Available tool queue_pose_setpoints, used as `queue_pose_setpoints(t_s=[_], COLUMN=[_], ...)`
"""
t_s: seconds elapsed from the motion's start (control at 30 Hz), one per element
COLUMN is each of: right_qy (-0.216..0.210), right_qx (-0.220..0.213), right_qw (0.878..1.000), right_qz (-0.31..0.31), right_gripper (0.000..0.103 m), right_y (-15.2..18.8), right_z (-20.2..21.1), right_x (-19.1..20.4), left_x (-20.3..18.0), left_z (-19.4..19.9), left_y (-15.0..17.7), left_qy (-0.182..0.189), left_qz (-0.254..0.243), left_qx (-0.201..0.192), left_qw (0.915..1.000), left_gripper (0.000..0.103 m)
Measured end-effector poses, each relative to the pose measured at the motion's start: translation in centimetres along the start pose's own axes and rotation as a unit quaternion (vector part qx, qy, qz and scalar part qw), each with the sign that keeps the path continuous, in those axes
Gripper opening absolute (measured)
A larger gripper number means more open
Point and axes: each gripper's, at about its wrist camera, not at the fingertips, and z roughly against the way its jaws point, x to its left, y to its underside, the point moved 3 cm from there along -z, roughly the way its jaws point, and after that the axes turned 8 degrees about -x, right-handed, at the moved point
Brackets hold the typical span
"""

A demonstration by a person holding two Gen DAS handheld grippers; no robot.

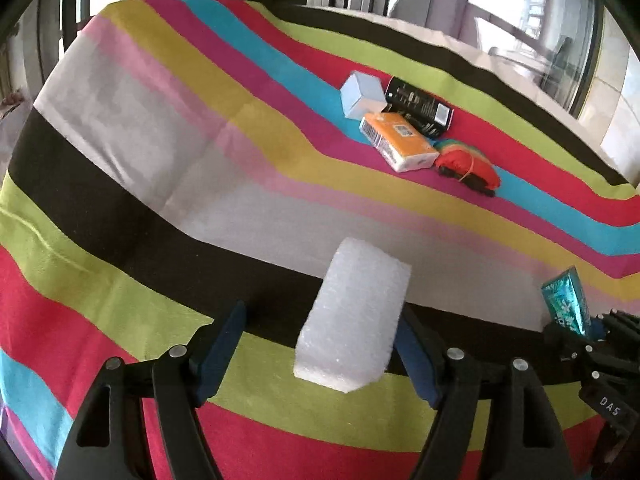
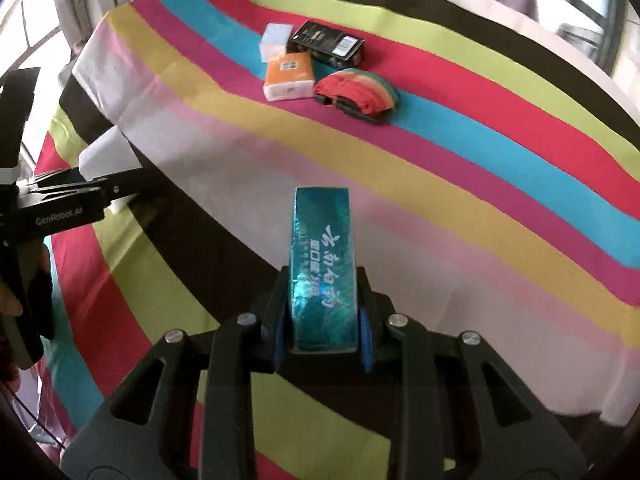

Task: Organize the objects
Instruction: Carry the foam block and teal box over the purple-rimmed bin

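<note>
The right gripper (image 2: pixel 324 320) is clamped on a shiny teal foil-wrapped rectangular packet (image 2: pixel 323 264) with white lettering, its blue pads pressing on both long sides near the packet's lower end; the packet juts forward and up from the jaws above the striped multicoloured tablecloth (image 2: pixel 500 184). The left gripper (image 1: pixel 320 344) has its jaws apart around a white rectangular foam block (image 1: pixel 352 316). The block stands tilted between the two blue-padded fingers (image 1: pixel 218 354); the right-hand pad is at the block's side, while a clear gap shows between the block and the left-hand pad, so whether it is truly gripped cannot be told. In the left wrist view the teal packet appears at the far right edge, beside the black frame of the other gripper. Further back on the cloth, a group of four things lies close together: a pale blue small cardboard box (image 1: pixel 362 96), a black rectangular carton (image 1: pixel 420 106) with a white label, an orange and white tissue pack (image 1: pixel 398 142), and a folded red, green and black fabric bundle (image 1: pixel 468 164), each touching or just beside its neighbour.
</note>
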Motion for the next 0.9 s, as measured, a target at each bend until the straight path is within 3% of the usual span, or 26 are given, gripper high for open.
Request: queue_pose_setpoints(t_s=[0.03,0.07,0.13,0.27,0.57,0.9], right_qy=[0.003,0.005,0.009,0.016,0.031,0.03], right_qx=[-0.003,-0.011,-0.024,-0.026,-0.027,-0.027], right_qw=[1.0,1.0,1.0,0.999,0.999,0.999], right_qz=[-0.001,-0.005,-0.009,-0.011,-0.012,-0.01], right_gripper=[0.033,0.033,0.033,0.033,0.033,0.032], right_y=[-0.1,-0.1,-0.2,0.0,0.1,0.1], right_z=[-0.1,-0.3,-0.3,0.1,0.1,0.0], right_x=[0.0,0.2,0.1,0.1,-0.1,-0.3], left_x=[0.1,0.2,0.8,1.3,0.4,0.3], left_z=[0.1,0.1,0.0,-0.1,-0.7,-0.7], left_y=[0.1,0.1,0.1,0.1,0.2,0.3], left_qy=[0.012,0.017,0.015,0.022,-0.014,-0.023], left_qz=[0.005,0.008,0.022,0.035,0.003,-0.005], left_qx=[-0.003,-0.005,-0.008,-0.011,-0.009,-0.009], left_qw=[0.9999,0.9998,0.9996,0.9991,0.9999,0.9997], left_gripper=[0.051,0.038,0.03,0.03,0.03,0.03])
